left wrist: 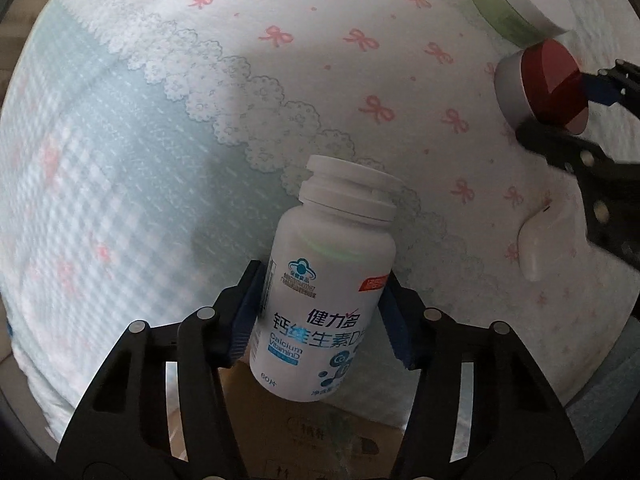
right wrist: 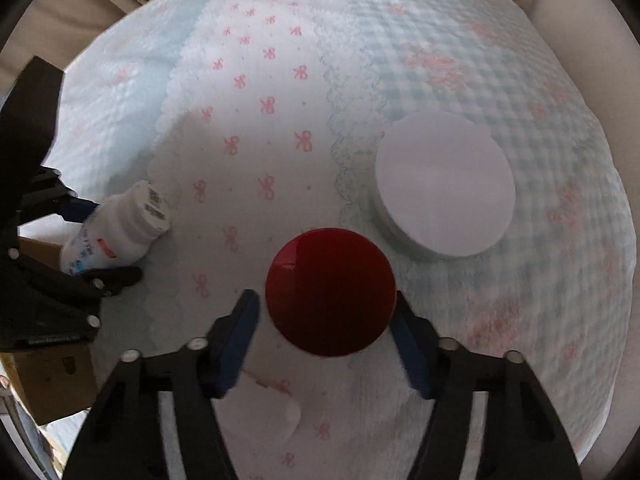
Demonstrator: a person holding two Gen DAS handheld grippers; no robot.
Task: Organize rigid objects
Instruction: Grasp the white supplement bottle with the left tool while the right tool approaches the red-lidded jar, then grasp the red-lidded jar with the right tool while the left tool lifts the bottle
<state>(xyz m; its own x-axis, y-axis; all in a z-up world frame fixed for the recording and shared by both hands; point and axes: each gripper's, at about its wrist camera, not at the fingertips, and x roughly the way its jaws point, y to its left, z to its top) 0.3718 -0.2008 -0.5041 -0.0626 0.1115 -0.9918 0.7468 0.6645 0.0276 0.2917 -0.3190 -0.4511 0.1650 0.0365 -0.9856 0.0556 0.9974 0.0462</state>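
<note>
Two pairs of tongs come down at once on a bow-print blanket [left wrist: 280, 92]. The left tongs [left wrist: 320, 324] pinch a white pill bottle [left wrist: 324, 292] lying tilted; the right tongs [right wrist: 326, 328] bracket a red-lidded jar [right wrist: 331, 291], the left pad apparently just clear. On soft bedding, either could slip or roll; the larger white-lidded jar [right wrist: 444, 184] sits just beside.

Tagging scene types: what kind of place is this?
Probably a bedroom: the work surface looks like a bed, covered with a soft bow-print bedspread. On it are a calcium vitamin D bottle and two cosmetic-style jars, with a cardboard box alongside.
</note>
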